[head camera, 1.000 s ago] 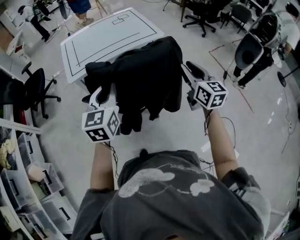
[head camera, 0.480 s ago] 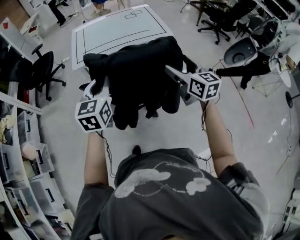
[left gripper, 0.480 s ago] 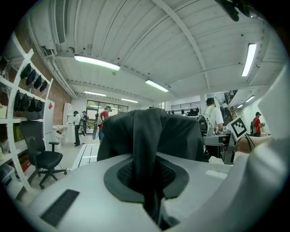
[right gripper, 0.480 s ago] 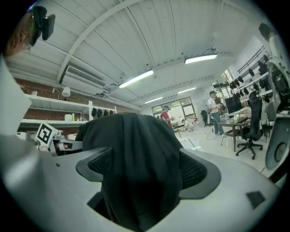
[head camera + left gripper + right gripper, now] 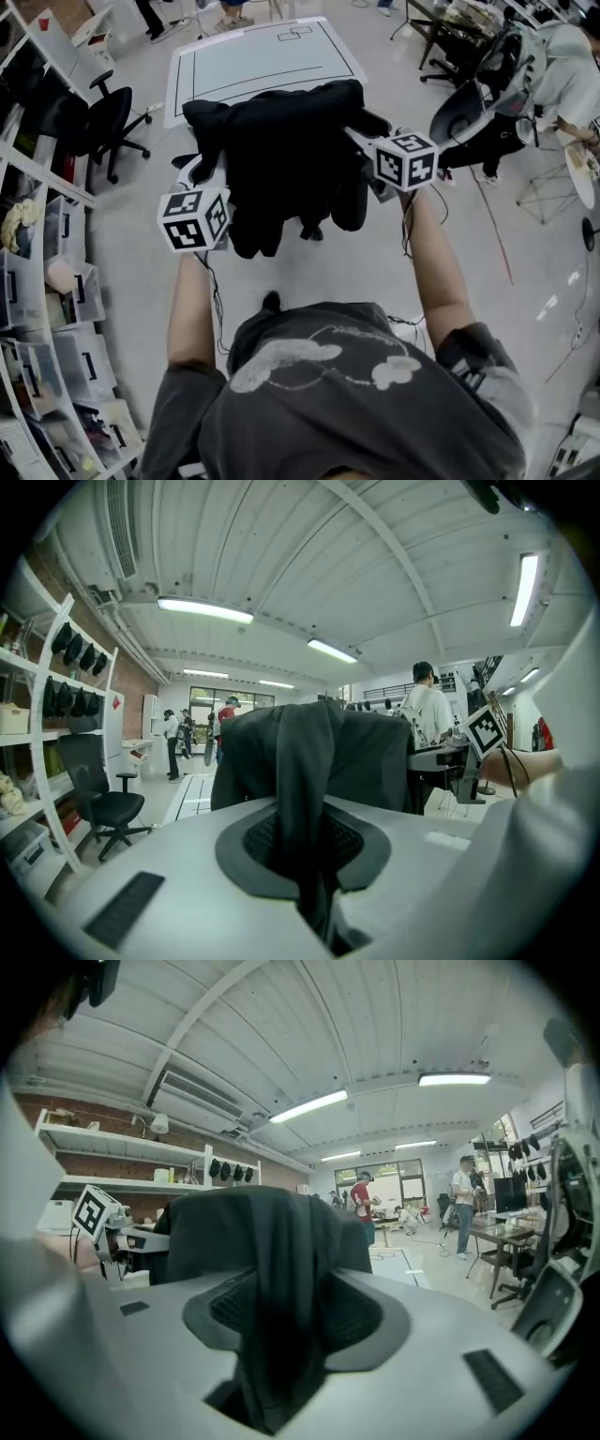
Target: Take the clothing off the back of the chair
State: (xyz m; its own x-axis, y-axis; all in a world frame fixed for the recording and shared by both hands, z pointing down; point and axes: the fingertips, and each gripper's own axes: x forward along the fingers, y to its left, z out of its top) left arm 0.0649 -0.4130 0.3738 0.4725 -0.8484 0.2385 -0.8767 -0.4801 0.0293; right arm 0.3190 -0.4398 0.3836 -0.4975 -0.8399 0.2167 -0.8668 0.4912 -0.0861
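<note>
Jaws of the left gripper point(image 5: 204, 171) are pressing together on a thin fold of the clothing point(image 5: 281, 150), pinching it flat. Jaws of the right gripper point(image 5: 360, 141) are closing, standing partly apart, with a thicker fold hanging between them and a dark gap showing beside it. Black, soft and matte, the clothing is draping in a humped, creased heap over the chair point(image 5: 310, 231), hiding its back, between the 2 grippers.

Open-plan lab/workshop: white metal shelving point(image 5: 52, 178) with clear plastic bins point(image 5: 33, 361), black swivel office chair point(image 5: 112, 122), white line-marked table point(image 5: 244, 61), fluorescent strip lights point(image 5: 204, 609), ribbed white ceiling point(image 5: 281, 546).
</note>
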